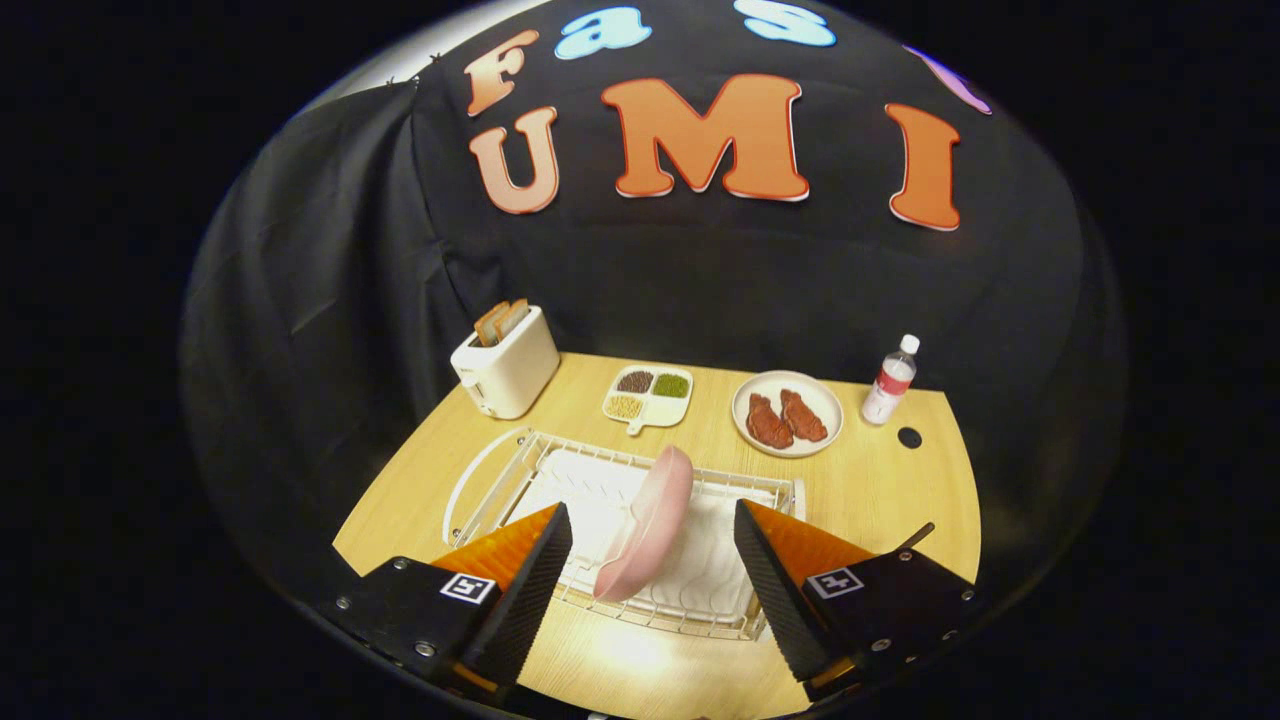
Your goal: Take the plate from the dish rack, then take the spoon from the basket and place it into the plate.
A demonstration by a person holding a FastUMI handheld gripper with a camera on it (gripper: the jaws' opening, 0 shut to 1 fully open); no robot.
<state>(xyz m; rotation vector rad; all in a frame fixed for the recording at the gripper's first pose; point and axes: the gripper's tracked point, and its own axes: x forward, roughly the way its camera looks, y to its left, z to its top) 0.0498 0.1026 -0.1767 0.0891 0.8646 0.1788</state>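
A pink plate (648,524) stands on edge in a white wire dish rack (520,462) on the wooden table. My gripper (652,535) is open, its two orange-and-black fingers (528,570) set wide to either side of the plate's near part, above the rack. Neither finger touches the plate. A dark thin handle (917,536) pokes up just beyond the right finger; I cannot tell what it belongs to.
Beyond the rack stand a white toaster (506,372) with bread slices, a divided white dish (648,397) of grains, a white plate (787,412) with two pieces of meat, and a small bottle (890,380). A black cloth wall closes the back.
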